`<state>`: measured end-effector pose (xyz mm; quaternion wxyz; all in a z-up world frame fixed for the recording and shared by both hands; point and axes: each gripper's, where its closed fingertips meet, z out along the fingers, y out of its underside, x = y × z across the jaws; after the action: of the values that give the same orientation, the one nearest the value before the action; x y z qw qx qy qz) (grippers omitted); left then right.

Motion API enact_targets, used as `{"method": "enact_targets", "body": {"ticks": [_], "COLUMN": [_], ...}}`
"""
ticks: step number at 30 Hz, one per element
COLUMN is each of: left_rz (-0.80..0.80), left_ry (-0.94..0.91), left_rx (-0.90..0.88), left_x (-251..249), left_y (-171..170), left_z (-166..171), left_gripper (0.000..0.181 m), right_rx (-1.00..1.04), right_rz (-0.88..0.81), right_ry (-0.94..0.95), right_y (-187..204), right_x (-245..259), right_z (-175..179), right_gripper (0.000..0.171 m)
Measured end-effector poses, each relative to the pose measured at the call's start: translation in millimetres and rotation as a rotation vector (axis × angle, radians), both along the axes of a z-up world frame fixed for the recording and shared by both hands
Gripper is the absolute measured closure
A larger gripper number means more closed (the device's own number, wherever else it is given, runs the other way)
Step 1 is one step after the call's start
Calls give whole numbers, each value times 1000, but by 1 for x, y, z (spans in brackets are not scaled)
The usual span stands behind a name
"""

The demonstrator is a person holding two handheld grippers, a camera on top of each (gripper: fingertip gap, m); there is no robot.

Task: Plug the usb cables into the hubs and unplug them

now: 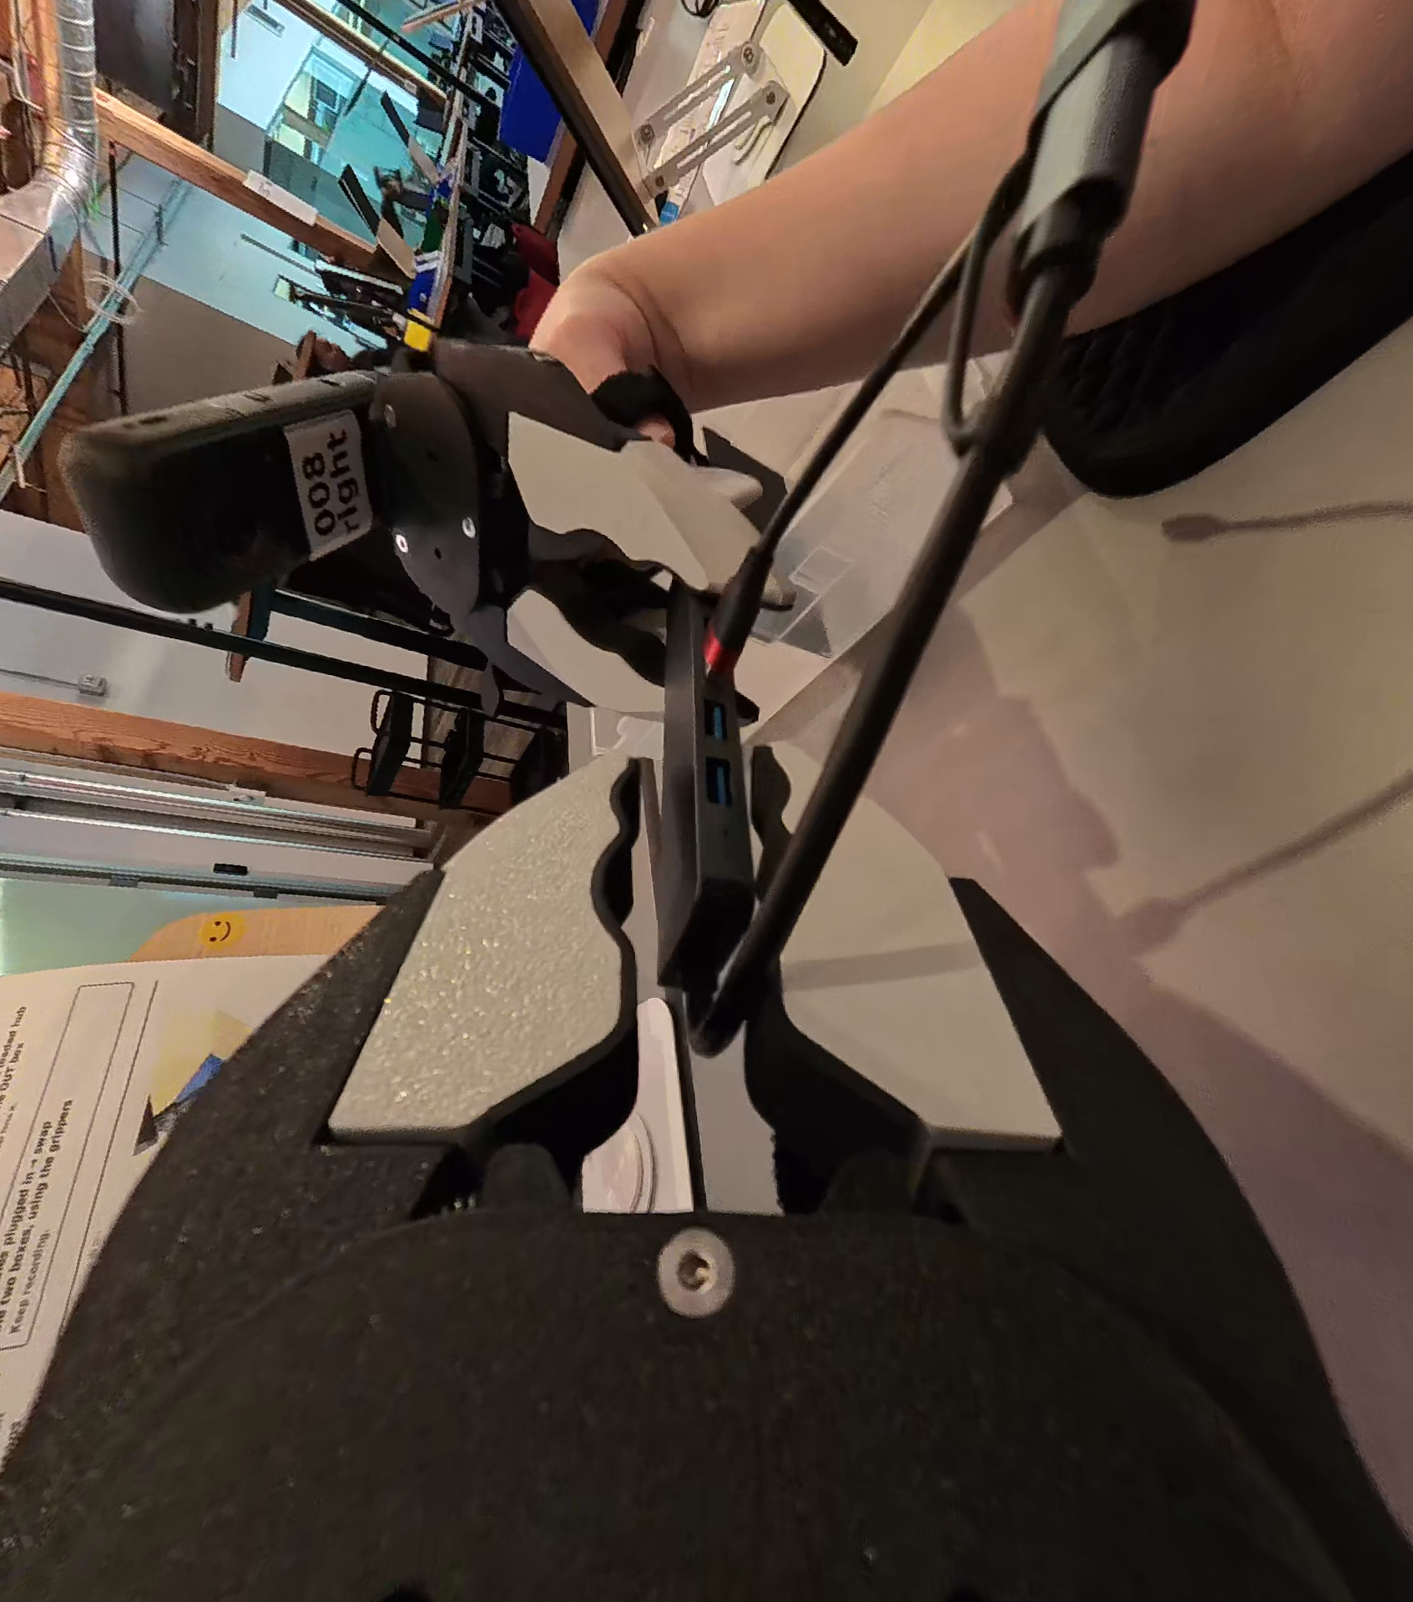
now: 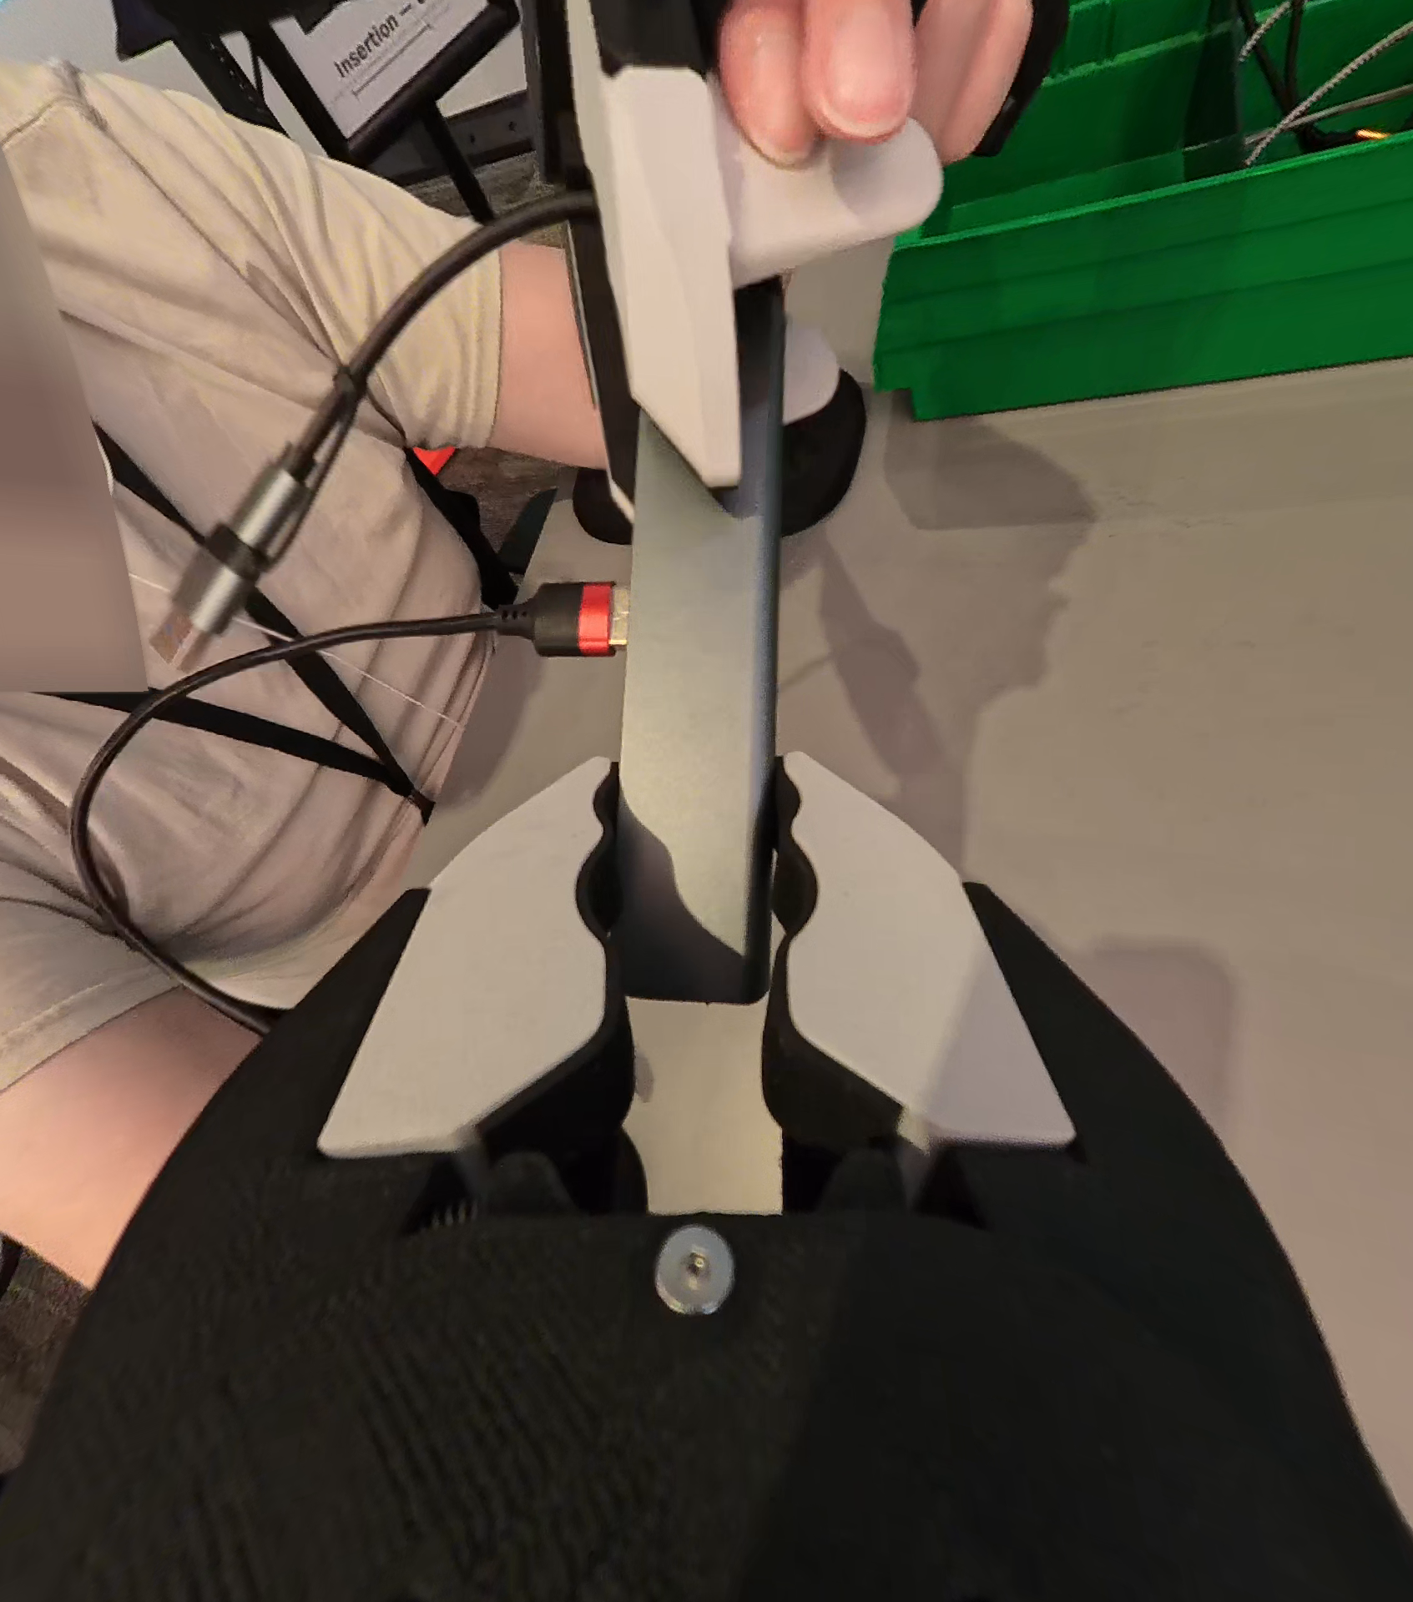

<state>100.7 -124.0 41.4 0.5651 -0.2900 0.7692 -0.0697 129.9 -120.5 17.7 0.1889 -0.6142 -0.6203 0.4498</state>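
A slim black USB hub point(image 1: 707, 832) with blue ports is held in the air between both grippers. My left gripper point(image 1: 698, 780) is shut on its near end. My right gripper point(image 1: 685, 607) clamps the far end. In the right wrist view my right gripper point(image 2: 694, 780) is shut on the hub point(image 2: 698, 659), and the left gripper point(image 2: 685, 451) grips the other end. A red-and-black USB plug point(image 2: 585, 620) sits in a side port of the hub; it also shows in the left wrist view point(image 1: 724, 637). The hub's own cable point(image 1: 859, 737) hangs loose, ending in a silver plug point(image 2: 226, 572).
A green bin point(image 2: 1205, 260) holding cables stands at the back right of the grey table point(image 2: 1205, 780). A printed instruction sheet point(image 1: 35, 1170) lies to the left. A clear plastic box point(image 1: 841, 537) sits behind the right gripper. A person's arm point(image 1: 945, 217) and legs point(image 2: 208, 347) are close. The tips of one gripper are about 5 cm away from the tips of the other.
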Motion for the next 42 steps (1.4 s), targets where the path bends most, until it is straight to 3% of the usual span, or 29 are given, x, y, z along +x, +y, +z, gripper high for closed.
{"method": "enact_targets", "body": {"ticks": [12, 21, 25, 30, 33, 38, 40, 42], "left_rz": [23, 137, 268, 563, 671, 708, 707, 714], "left_ry": [25, -12, -72, -126, -129, -131, -125, -114], "left_rx": [126, 172, 280, 476, 486, 504, 524, 559], "left_x": [7, 4, -14, -55, -70, -71, -69, -66], "left_y": [9, 31, 55, 103, 122, 126, 124, 124], "left_z": [-7, 5, 26, 56, 59, 61, 62, 62], "left_gripper": [170, 170, 170, 170, 170, 170, 170, 170], "right_rx": [-29, 69, 278, 466, 549, 599, 557, 464], "right_rz": [11, -111, -292, -804, -922, -950, -938, -938], "right_ry": [-19, 97, 254, 412, 504, 409, 351, 355], "right_y": [2, 29, 61, 107, 95, 93, 99, 104], "right_x": [0, -6, -8, -3, -17, -58, -64, -66], "right_z": [-7, 7, 39, 106, 131, 106, 88, 79], "right_gripper": [139, 136, 115, 117, 124, 128, 140, 140]}}
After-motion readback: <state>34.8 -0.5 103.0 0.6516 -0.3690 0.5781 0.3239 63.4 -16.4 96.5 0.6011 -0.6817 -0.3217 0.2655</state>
